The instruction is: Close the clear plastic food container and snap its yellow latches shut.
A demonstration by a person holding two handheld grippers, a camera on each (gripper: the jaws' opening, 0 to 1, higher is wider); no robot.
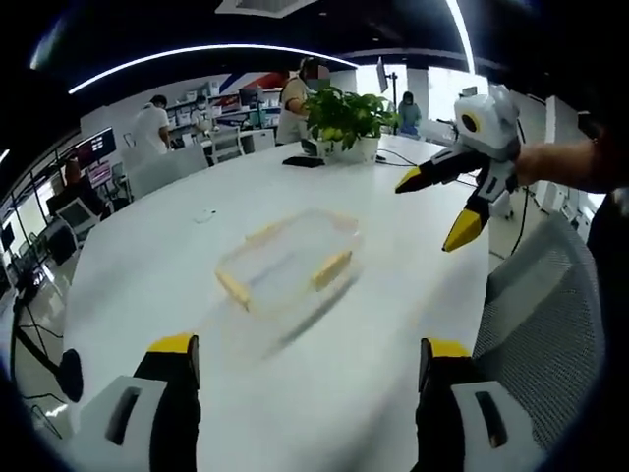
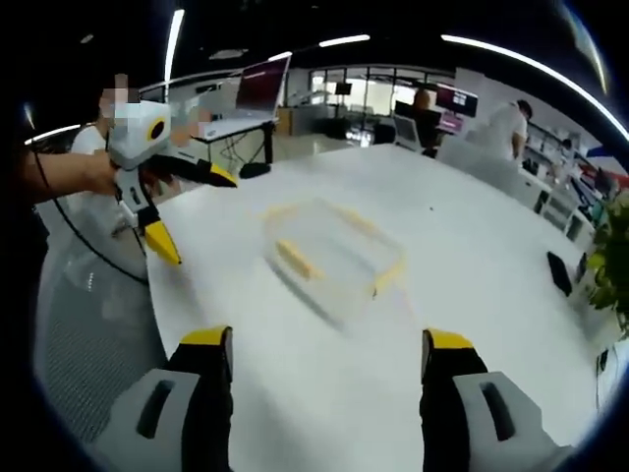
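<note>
Open-plan office, wide white counter (image 1: pixel 393 324). Clear rectangular plastic food container with yellow latches (image 1: pixel 290 261) at frame centre, well apart from both grippers. Approach step, by the look; latches likely unsnapped, blur hiding detail. Left gripper (image 1: pixel 305 369) fingers spread, empty; right gripper (image 2: pixel 324 359) likewise. Next: close in on opposite sides. Ample room; counter edge lower right.

Bare worktop (image 1: pixel 147 265) is seen all around the container (image 1: pixel 290 261); a potted plant (image 1: pixel 346 120) and phone (image 1: pixel 303 161) stand well beyond it.
</note>
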